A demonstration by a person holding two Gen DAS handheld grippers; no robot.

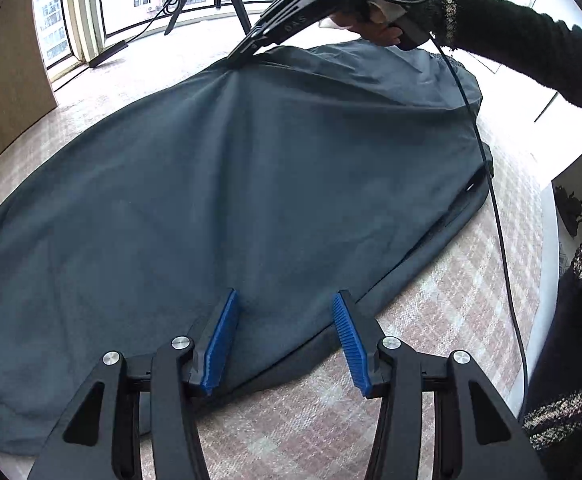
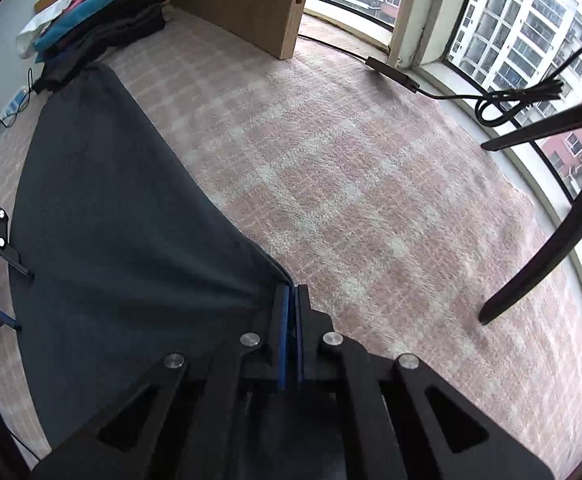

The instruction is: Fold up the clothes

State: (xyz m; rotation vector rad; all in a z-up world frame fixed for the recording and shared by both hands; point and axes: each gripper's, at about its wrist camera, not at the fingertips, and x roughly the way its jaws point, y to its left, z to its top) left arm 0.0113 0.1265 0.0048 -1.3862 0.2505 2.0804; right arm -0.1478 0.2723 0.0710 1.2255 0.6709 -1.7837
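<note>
While right gripper (image 2: 292, 292) clamps dark garment (image 1: 251, 184) corner, left gripper (image 1: 285, 304) jaws apart over garment's near edge on pink checked cover (image 2: 351, 200).

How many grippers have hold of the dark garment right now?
1. The right gripper is shut on the dark garment at its far edge. The left gripper stands with jaws apart over the near edge, pinching nothing.
</note>
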